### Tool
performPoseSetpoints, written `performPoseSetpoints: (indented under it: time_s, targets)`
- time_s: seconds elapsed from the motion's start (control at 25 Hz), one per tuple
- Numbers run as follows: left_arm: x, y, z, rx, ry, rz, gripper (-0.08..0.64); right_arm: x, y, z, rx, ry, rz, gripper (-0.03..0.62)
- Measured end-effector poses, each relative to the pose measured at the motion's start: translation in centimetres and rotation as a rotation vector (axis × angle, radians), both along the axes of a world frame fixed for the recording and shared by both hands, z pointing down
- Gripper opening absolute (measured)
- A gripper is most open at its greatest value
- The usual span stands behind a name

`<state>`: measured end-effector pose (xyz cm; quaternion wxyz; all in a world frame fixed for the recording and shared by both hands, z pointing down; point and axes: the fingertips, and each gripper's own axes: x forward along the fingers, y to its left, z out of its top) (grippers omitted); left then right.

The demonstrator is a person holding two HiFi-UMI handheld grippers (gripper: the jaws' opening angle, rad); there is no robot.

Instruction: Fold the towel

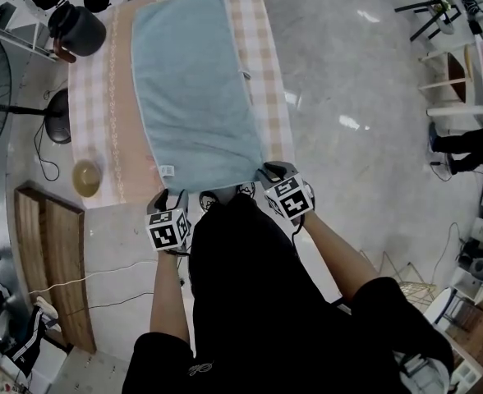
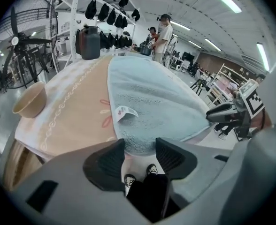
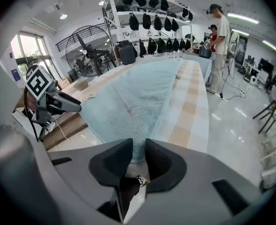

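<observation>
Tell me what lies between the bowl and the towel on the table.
Only bare tablecloth, a peach strip with white stitching. Nothing stands between bowl and towel. The head view shows it.

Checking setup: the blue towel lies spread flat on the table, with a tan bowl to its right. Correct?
No. The head view shows the bowl left of the towel, not right. The towel does lie spread flat on the table.
</observation>
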<state>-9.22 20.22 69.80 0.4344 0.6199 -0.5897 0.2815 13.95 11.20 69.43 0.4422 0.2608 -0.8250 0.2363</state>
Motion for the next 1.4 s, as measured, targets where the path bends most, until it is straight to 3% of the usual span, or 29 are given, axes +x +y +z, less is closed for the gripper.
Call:
performPoseSetpoints:
  time_s: [0.16, 0.32, 0.44, 0.68, 1.16, 1.4]
  targets:
    - [-0.9, 0.2, 0.2, 0.000, -0.028, -0.019, 0.133, 0.1, 0.0, -0.2, 0.036, 0.018, 0.006, 0.084]
    - [-1.0, 0.2, 0.4, -0.003, -0.054, 0.003, 0.107, 0.5, -0.2, 0.1, 0.060, 0.029, 0.014, 0.160]
    - [-1.0, 0.1, 0.4, -0.001, -0.058, 0.004, 0.104, 0.7, -0.3, 0.2, 0.045, 0.033, 0.051, 0.160]
    - [-0.4, 0.3, -0.4, 0.001, -0.060, 0.055, 0.037, 0.3, 0.3, -0.1, 0.008, 0.048, 0.076, 0.038]
    - [-1.6, 3.1, -3.5, 0.053, 0.006, 0.099, 0.034, -0.4, 4.1, -3.3, 0.013, 0.002, 0.050, 0.034]
    - [-2.5, 3.0, -6.3, 0.105, 0.016, 0.151, 0.034, -1.5, 4.8, -5.8, 0.082, 0.010, 0.050, 0.031]
